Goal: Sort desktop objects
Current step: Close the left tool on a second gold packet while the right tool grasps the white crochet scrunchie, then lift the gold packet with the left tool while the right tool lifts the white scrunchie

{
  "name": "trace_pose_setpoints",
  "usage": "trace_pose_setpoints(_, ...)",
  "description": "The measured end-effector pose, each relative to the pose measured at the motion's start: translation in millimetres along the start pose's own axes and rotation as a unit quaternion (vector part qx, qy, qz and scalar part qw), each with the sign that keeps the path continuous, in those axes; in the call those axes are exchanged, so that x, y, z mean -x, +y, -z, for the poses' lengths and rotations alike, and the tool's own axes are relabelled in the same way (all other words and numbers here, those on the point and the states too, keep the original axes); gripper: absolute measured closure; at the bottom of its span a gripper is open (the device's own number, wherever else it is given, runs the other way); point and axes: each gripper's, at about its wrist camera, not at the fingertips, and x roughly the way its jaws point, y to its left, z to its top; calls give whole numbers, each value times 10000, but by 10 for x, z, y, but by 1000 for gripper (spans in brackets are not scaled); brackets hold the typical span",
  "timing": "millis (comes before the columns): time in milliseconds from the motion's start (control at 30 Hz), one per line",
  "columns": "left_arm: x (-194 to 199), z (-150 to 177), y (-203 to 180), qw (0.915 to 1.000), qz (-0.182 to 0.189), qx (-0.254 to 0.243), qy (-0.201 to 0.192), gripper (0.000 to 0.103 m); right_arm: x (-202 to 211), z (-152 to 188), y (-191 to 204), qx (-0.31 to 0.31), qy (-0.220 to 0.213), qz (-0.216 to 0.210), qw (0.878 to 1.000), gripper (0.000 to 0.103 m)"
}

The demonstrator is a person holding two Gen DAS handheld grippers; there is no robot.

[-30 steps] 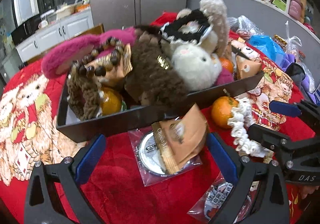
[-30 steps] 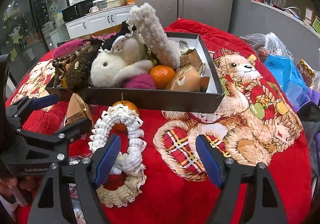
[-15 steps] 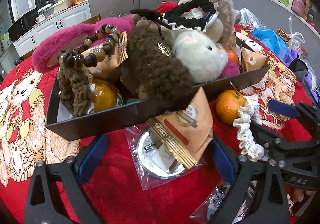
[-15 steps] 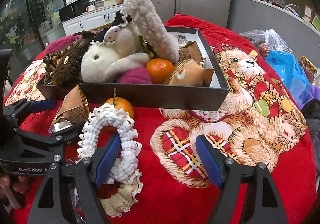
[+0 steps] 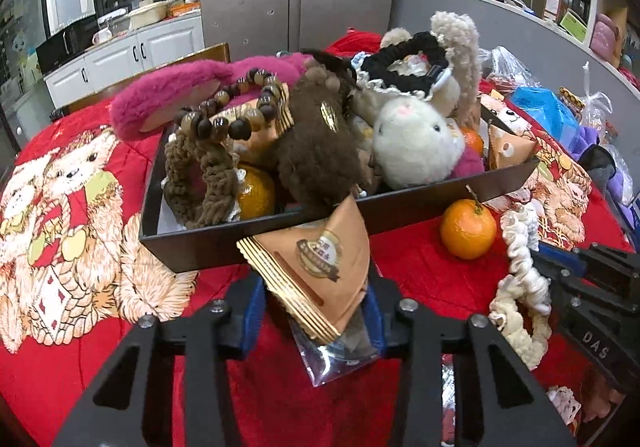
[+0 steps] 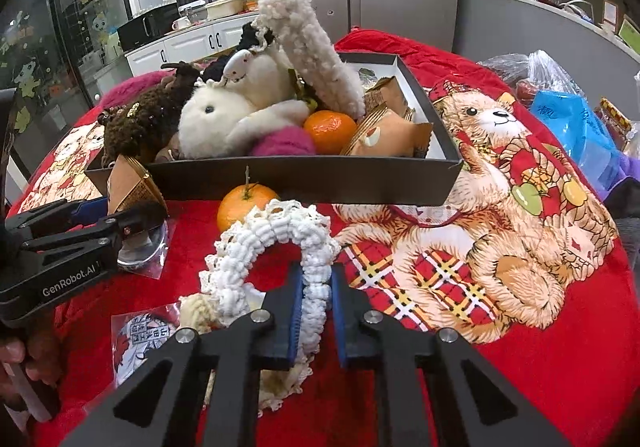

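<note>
A black box (image 5: pixel 208 243) on the red cloth is heaped with plush toys, scrunchies, a bead bracelet, oranges and snack packets; it also shows in the right wrist view (image 6: pixel 320 177). My left gripper (image 5: pixel 314 311) is shut on a tan snack packet (image 5: pixel 320 267) just in front of the box wall, over a bagged round badge (image 5: pixel 340 355). My right gripper (image 6: pixel 314 307) is shut on a white lace scrunchie (image 6: pixel 272 243) lying on the cloth. A loose orange (image 5: pixel 468 229) sits beside the box, also in the right wrist view (image 6: pixel 246 205).
Another bagged badge (image 6: pixel 140 339) lies at the lower left of the right wrist view. Plastic bags (image 6: pixel 568 119) and a blue packet lie at the table's right side. A kitchen counter and fridge stand behind.
Both grippers have closed: the left on the tan snack packet, the right on the white scrunchie. Both were open a second ago.
</note>
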Motion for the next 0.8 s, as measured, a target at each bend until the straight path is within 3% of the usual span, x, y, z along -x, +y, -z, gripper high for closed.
trace_pose_setpoints(267, 154, 21, 1, 9999, 89, -29, -89, 71, 212, -7, 45, 49, -329, -44, 9994, 90)
trace_pose_setpoints(367, 189, 35, -20, 9999, -45, -68, -71, 73, 240, -4, 55, 42, -355, -4, 9994, 90)
trace_pose_setpoints(800, 415, 19, -123, 9994, 67, -119, -328, 73, 361, -9, 70, 9, -517, -124, 9986, 90)
